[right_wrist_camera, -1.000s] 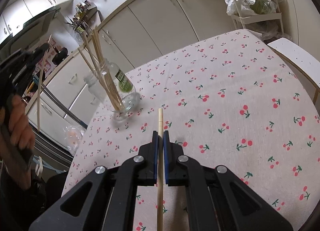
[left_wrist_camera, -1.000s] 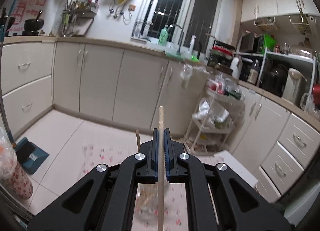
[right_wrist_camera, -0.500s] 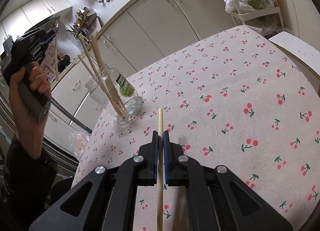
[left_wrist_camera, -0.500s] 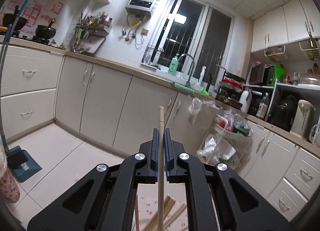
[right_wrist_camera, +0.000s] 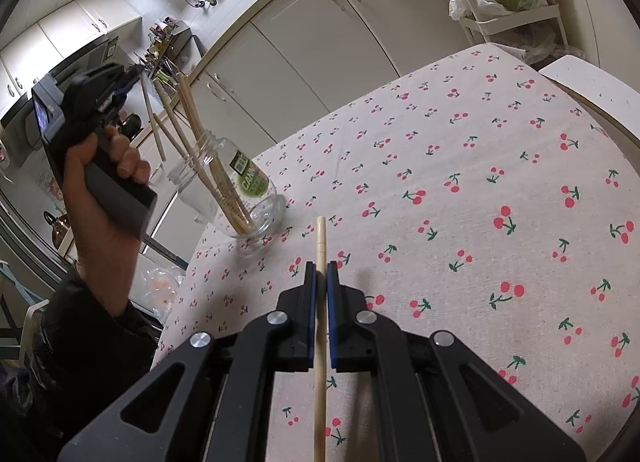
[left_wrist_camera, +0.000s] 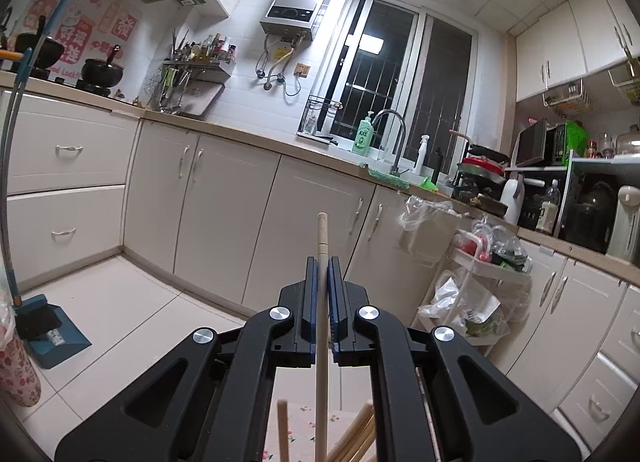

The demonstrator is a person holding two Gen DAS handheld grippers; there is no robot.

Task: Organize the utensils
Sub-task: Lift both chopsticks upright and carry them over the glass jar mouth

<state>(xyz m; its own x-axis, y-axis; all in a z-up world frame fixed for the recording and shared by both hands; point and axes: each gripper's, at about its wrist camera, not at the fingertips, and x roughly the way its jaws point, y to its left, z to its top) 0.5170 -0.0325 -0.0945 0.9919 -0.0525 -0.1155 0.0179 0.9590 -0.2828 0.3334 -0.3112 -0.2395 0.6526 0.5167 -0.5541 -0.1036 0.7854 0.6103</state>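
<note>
So several chopsticks already stand in the glass jar (right_wrist_camera: 224,185) on the tabletop (right_wrist_camera: 460,189), while the left gripper (left_wrist_camera: 322,294) and right gripper (right_wrist_camera: 321,294) each pinch one chopstick (right_wrist_camera: 320,246) not yet dropped in.

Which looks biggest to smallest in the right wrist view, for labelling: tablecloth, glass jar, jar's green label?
1. tablecloth, which covers most of the picture
2. glass jar, lying tilted near the cloth's left edge
3. green label, just a patch on the jar

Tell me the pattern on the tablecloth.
Red cherries with green stems on a beige tablecloth, clearest in the right wrist view.
</note>
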